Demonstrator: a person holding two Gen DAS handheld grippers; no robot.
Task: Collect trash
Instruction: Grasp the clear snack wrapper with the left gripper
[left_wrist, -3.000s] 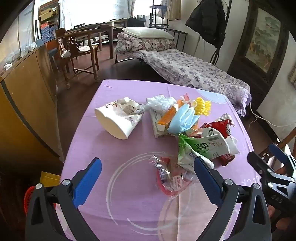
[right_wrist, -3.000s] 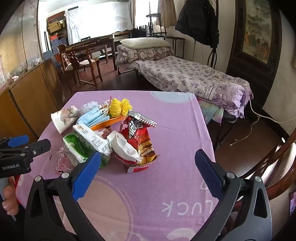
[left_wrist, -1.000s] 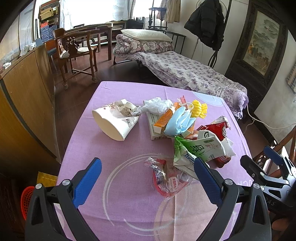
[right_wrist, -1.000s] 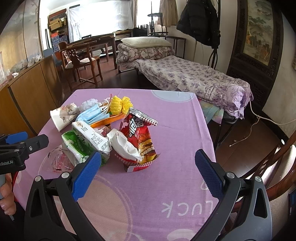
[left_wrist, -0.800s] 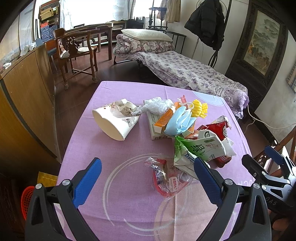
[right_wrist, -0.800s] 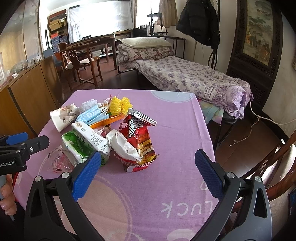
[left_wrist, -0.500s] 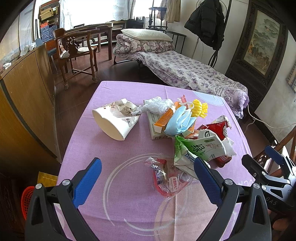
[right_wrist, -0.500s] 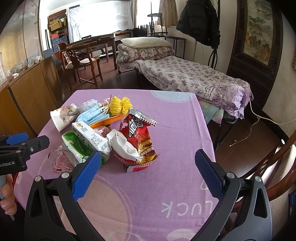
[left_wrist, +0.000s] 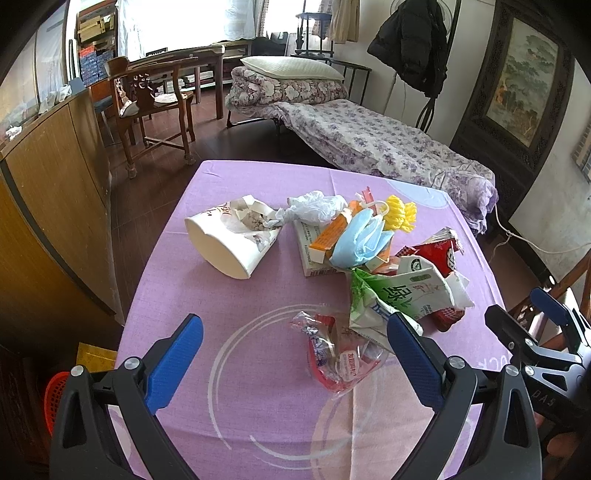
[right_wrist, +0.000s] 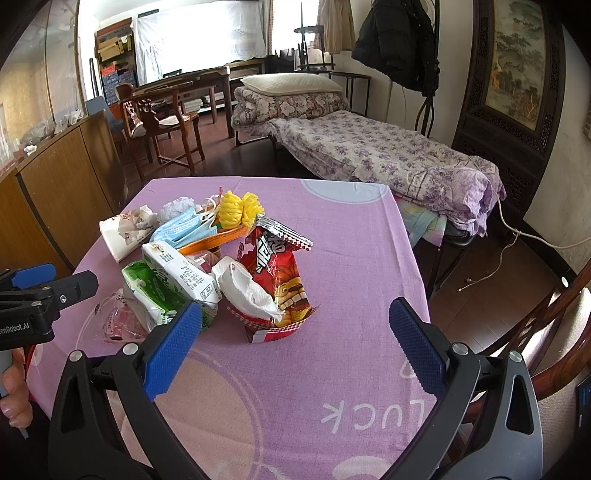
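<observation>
Both claws are hovering with jaws spread wide and empty over the near part of the table (left_wrist: 236, 413): the left claw (left_wrist: 295, 363) above bare purple cloth, the right claw (right_wrist: 295, 339) near the table's right edge. The trash pile (right_wrist: 221, 266) is sitting mid-table, a crumpled paper cup (left_wrist: 232, 240) lying apart at its left, a clear wrapper (left_wrist: 338, 356) nearest the left claw. A bed (right_wrist: 376, 151) is standing beyond the far edge.
</observation>
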